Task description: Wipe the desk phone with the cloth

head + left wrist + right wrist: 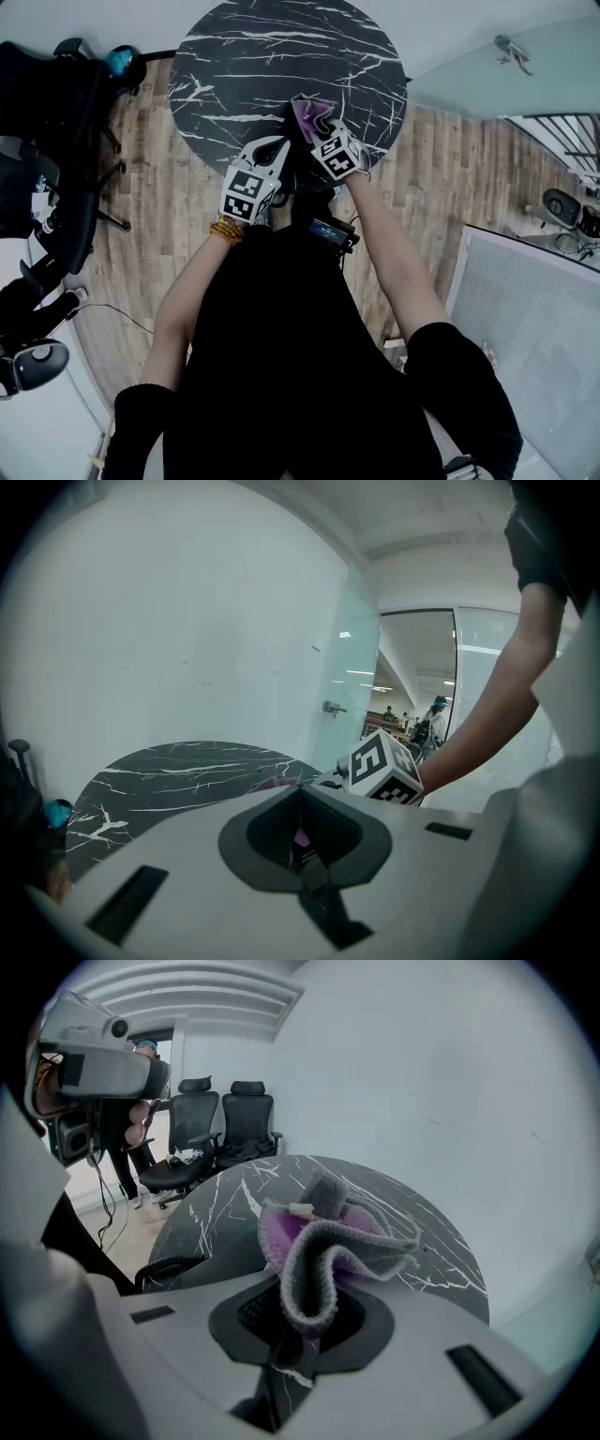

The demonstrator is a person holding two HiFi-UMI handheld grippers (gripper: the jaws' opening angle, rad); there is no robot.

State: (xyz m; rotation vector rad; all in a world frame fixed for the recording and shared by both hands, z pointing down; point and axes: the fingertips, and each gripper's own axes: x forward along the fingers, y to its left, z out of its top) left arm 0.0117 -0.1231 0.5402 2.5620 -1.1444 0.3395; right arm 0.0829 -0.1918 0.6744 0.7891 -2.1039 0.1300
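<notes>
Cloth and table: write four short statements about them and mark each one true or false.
1. The right gripper is shut on the cloth. True.
2. The table is square and white. False: it is round and black, with white marble veins.
3. The cloth lies spread flat on the table. False: it stands bunched and folded in the right gripper's jaws.
4. Office chairs stand beyond the table in the right gripper view. True.
</notes>
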